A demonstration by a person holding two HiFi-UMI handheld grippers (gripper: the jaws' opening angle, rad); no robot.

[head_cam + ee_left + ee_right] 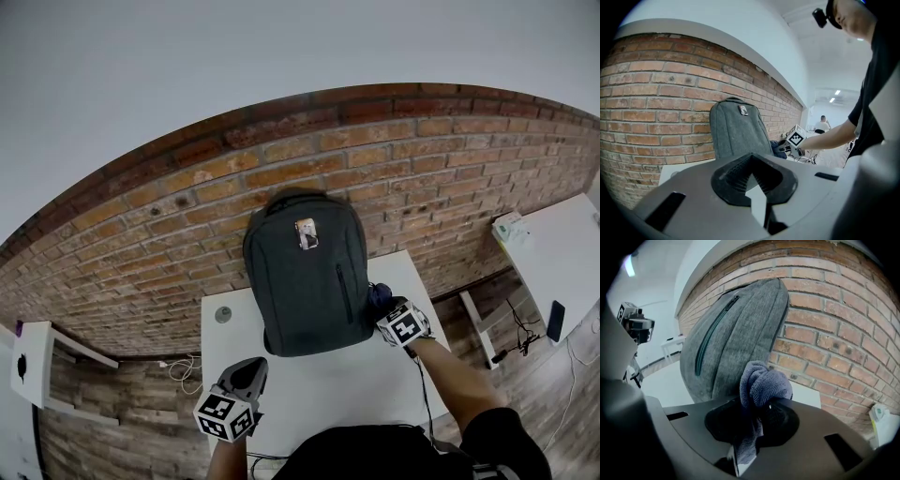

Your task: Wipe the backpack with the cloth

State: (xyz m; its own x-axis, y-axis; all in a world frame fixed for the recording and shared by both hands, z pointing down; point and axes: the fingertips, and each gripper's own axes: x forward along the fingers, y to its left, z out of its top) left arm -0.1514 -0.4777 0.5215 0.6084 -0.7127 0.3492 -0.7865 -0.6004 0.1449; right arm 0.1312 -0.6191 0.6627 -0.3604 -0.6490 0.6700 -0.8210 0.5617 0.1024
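A dark grey backpack (307,272) stands upright on the white table (319,384), leaning against the brick wall (169,234). My right gripper (389,311) is by its lower right corner, shut on a bunched dark blue cloth (379,298). In the right gripper view the cloth (761,383) bulges out of the gripper (757,409), just short of the backpack's (731,343) side. My left gripper (246,375) hovers over the table's front left, jaws together and holding nothing. From the left gripper (752,161) the backpack (738,133) stands ahead.
A round cable grommet (222,314) sits in the table left of the backpack. A second white table (562,253) stands at the right, with a phone (555,321) near its edge. A white shelf (28,361) is at far left. Cables lie on the floor.
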